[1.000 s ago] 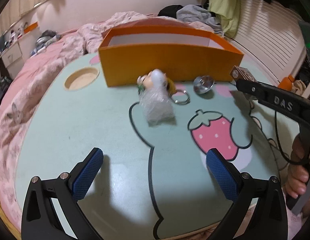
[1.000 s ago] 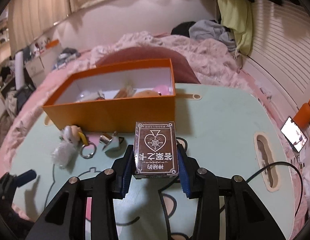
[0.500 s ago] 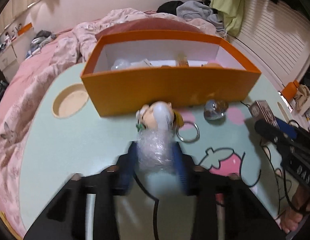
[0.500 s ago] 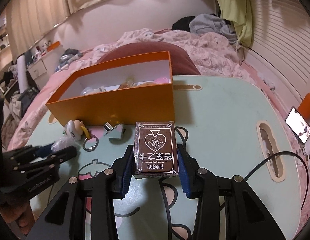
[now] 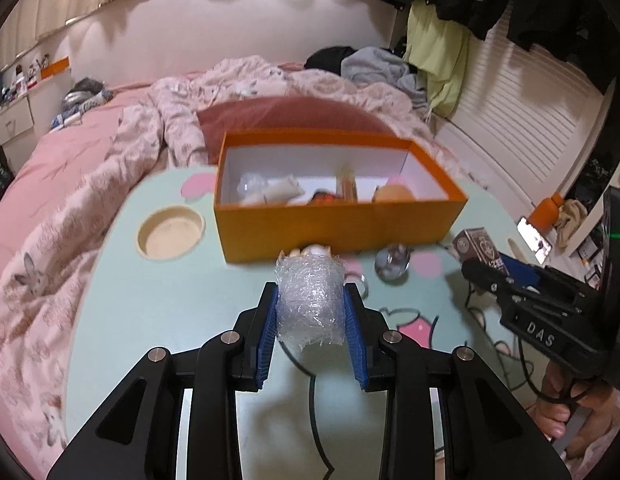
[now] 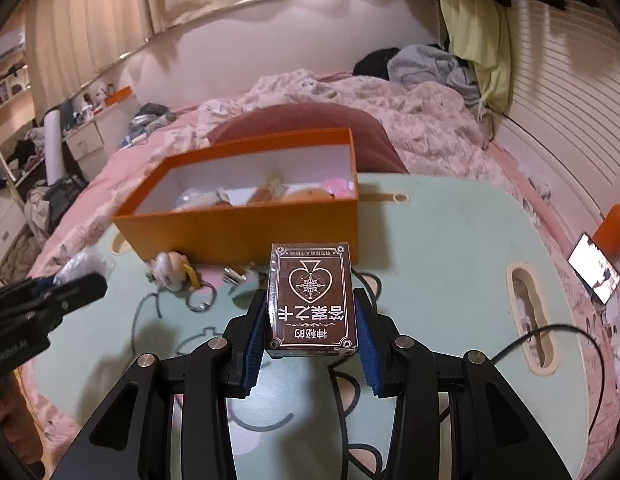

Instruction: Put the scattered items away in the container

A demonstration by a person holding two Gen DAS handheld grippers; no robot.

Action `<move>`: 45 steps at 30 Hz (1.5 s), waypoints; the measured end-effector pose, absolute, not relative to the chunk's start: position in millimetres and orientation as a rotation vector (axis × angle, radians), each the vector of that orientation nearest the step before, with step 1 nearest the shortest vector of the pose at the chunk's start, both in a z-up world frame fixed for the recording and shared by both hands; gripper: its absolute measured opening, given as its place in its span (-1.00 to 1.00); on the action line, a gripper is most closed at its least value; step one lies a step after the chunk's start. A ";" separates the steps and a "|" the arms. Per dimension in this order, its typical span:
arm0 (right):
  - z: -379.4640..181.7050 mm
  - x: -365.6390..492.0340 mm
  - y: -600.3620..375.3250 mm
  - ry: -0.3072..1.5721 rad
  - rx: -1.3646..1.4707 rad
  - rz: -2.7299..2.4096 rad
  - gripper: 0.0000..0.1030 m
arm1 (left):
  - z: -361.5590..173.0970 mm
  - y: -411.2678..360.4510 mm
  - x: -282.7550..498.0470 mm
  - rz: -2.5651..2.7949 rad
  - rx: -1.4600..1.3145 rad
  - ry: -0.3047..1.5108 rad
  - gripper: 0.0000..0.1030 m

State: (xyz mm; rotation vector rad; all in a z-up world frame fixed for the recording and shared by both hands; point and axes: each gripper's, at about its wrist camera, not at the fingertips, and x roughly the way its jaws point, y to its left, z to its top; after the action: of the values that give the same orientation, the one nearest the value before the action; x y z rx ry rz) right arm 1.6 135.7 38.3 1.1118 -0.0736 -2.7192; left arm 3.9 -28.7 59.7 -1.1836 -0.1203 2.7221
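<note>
So the left claw (image 5: 310, 312) is clamped on a bundle of clear plastic wrap (image 5: 310, 304), held up off the mint-green worktop (image 5: 150, 300) just on the near side of the orange box (image 5: 338, 228). The right claw (image 6: 312, 320) is squeezed onto a brown card pack (image 6: 312, 296), also near the box's front wall. Down on the worktop against the box sit a little doll keychain (image 6: 170, 272) and a shiny metal piece (image 5: 392, 264). The box already has a few bits inside.
</note>
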 end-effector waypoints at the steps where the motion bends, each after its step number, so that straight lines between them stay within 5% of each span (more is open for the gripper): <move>1: 42.1 0.3 135.2 -0.073 1.105 -2.714 -0.23 | 64.5 -28.0 1.9 2.725 -1.171 -0.114 -0.36; 13: 84.1 -69.7 122.6 -0.055 1.087 -2.651 -0.23 | 98.4 -21.4 -73.8 2.714 -1.144 -0.132 -0.36; 29: 54.8 -142.5 101.2 -0.089 1.255 -2.606 -0.22 | 56.9 -8.6 -148.5 2.764 -1.301 -0.163 -0.30; 31: 52.6 -147.1 98.6 -0.070 1.269 -2.615 -0.17 | 51.3 -10.5 -154.8 2.759 -1.350 -0.180 -0.16; 36: 55.1 -130.1 110.6 -0.088 1.199 -2.664 0.08 | 43.8 -21.1 -145.2 2.730 -1.404 -0.236 -0.16; 43: 65.4 -71.3 121.0 -0.053 1.140 -2.656 0.09 | 52.6 -26.2 -94.0 2.749 -1.360 -0.214 -0.15; 45: 66.0 -48.5 121.1 -0.028 1.130 -2.644 0.30 | 60.0 -25.6 -72.5 2.778 -1.283 -0.181 -0.07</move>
State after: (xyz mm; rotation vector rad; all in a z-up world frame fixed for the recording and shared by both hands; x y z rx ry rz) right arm -48.5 121.1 66.0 1.1297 -0.0283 -2.6444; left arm -72.5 -25.6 60.0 -1.2832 -0.1805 2.7784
